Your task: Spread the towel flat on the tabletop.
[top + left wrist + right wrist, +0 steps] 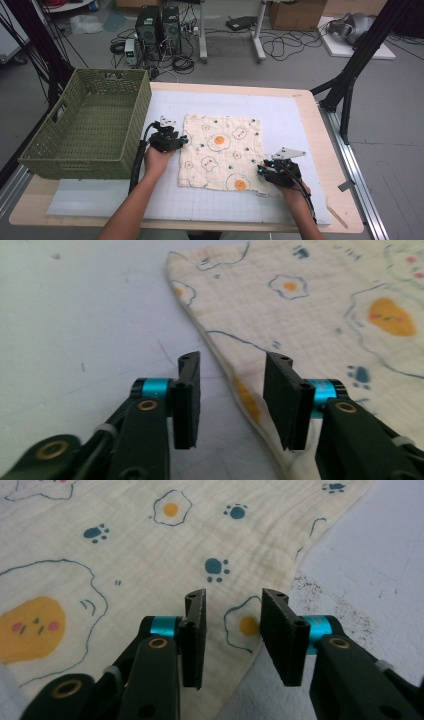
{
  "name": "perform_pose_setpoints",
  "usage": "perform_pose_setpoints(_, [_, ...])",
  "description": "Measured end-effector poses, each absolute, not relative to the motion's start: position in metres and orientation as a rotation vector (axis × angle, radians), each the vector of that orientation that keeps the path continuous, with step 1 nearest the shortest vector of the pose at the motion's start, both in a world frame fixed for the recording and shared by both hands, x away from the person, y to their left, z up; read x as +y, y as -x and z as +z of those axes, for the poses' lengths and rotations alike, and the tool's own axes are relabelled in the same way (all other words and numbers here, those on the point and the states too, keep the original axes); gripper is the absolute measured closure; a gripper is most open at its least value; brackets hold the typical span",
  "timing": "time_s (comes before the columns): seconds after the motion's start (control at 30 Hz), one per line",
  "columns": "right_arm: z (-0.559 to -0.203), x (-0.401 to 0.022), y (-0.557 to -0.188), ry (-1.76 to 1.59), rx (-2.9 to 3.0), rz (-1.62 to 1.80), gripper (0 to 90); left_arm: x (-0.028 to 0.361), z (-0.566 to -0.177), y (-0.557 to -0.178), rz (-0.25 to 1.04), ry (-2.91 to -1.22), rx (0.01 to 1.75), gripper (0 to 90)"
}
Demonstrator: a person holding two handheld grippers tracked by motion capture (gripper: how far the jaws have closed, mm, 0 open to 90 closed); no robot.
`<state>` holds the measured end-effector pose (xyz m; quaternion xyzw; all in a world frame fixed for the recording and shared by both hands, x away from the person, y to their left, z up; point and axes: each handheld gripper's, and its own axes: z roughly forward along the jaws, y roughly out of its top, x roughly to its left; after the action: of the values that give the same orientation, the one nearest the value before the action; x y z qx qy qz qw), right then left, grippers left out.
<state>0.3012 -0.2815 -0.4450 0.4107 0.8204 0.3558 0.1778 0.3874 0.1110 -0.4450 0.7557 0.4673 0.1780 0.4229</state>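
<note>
— Cloth point(220, 152) is lying flat in the middle of the table point(310, 107), on the white mat point(290, 120). See the little eggs and paw prints on it?

— Yes! What are the two grippers doing?

— The left gripper point(231, 390) is sitting at the cloth's left edge. Its jaws are standing apart, and the edge is running between them, but they are not pinching it. The right gripper point(231, 630) is at the cloth's near right corner. Its jaws are apart too, with the edge and a small egg between them.

— So nothing is being held?

— Not yet. I think the person is getting ready to grab the cloth at both spots.

— How should they do it well?

— Slide each lower jaw under the edge, then pinch just the cloth, not the mat under it. Pinch both sides before lifting, so it is not slipping crooked.

— What else is around?

— A green basket point(90, 125) is standing on the table's left edge, just beside the left hand point(156, 161). It looks empty. Nothing is blocking the cloth, but the left arm is working close to the basket wall.
</note>
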Motion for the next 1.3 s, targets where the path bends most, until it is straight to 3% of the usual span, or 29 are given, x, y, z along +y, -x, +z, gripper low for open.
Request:
perform_pose_setpoints(0.1, [-0.445, -0.285, -0.3, -1.154, 2.327, 1.017, 86.6, 0.117, -0.444, -0.376, 0.416, -1.906, 1.132, 54.5])
perform_pose_setpoints(0.2, [-0.444, -0.287, -0.298, -1.151, 2.332, 1.003, 87.4, 0.122, -0.442, -0.365, 0.374, -1.904, 1.104, 54.4])
perform_pose_setpoints(0.4, [-0.439, -0.284, -0.295, -1.107, 2.287, 1.021, 69.0, 0.116, -0.439, -0.342, 0.321, -1.924, 1.01, 53.0])
perform_pose_setpoints(0.67, [-0.437, -0.29, -0.294, -1.107, 2.268, 1.049, 63.7, 0.1, -0.451, -0.318, 0.312, -2.024, 0.899, 58.3])
perform_pose_setpoints(0.73, [-0.438, -0.29, -0.294, -1.118, 2.269, 1.048, 64.0, 0.096, -0.451, -0.314, 0.358, -2.055, 0.868, 68.4])
perform_pose_setpoints(0.77, [-0.438, -0.291, -0.294, -1.12, 2.271, 1.047, 64.4, 0.094, -0.451, -0.312, 0.39, -2.083, 0.844, 81.1])
perform_pose_setpoints(0.8, [-0.438, -0.291, -0.294, -1.121, 2.273, 1.049, 64.5, 0.093, -0.451, -0.31, 0.412, -2.092, 0.835, 87.1])
perform_pose_setpoints(1.07, [-0.436, -0.294, -0.294, -1.129, 2.255, 1.062, 63.5, 0.111, -0.448, -0.305, 0.383, -2.078, 0.891, 89.2])
perform_pose_setpoints(1.1, [-0.436, -0.294, -0.294, -1.134, 2.25, 1.066, 63.1, 0.114, -0.448, -0.305, 0.372, -2.062, 0.896, 88.0])
perform_pose_setpoints(1.17, [-0.434, -0.294, -0.293, -1.14, 2.239, 1.078, 61.7, 0.119, -0.447, -0.307, 0.35, -1.989, 0.946, 60.0])
perform_pose_setpoints(1.2, [-0.433, -0.295, -0.293, -1.137, 2.232, 1.086, 61.0, 0.121, -0.445, -0.308, 0.336, -1.956, 0.948, 52.2])
perform_pose_setpoints(1.3, [-0.429, -0.297, -0.292, -1.13, 2.209, 1.097, 56.7, 0.128, -0.44, -0.309, 0.351, -1.88, 0.937, 38.6])
